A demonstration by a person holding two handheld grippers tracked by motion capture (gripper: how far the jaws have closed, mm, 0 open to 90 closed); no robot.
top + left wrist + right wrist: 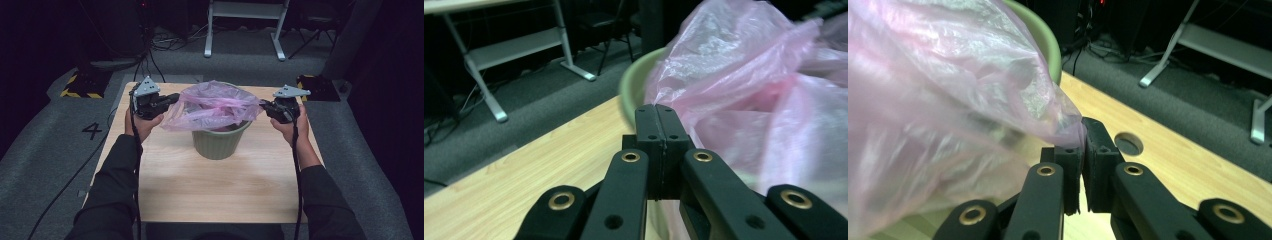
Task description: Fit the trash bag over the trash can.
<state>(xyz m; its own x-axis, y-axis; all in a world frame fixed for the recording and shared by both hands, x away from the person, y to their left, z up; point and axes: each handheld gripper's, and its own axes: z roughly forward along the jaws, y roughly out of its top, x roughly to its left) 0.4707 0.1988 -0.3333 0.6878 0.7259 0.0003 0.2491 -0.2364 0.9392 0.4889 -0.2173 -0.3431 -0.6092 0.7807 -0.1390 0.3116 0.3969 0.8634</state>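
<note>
A green bin [216, 142] is standing on the wooden table [170, 185], nearer the far edge than the near edge and about midway between the left and right edges. A pink plastic bag [215, 105] is sitting in the bin's mouth, with its film spreading out past the rim on both sides.

The left gripper [172, 98] is reaching in from the bin's left side. In the left gripper view, its jaws are pressing together on a fold of the bag [744, 90], beside the bin's rim [631, 85].

The right gripper [263, 106] is reaching in from the bin's right side. In the right gripper view, its jaws are pinching a gathered corner of the bag [948, 110], and a round hole [1128, 143] in the table is lying just beyond the jaw tips.

Each hand is gripping its tool from below, the left hand [142, 125] and the right hand [290, 127] both in dark sleeves.
</note>
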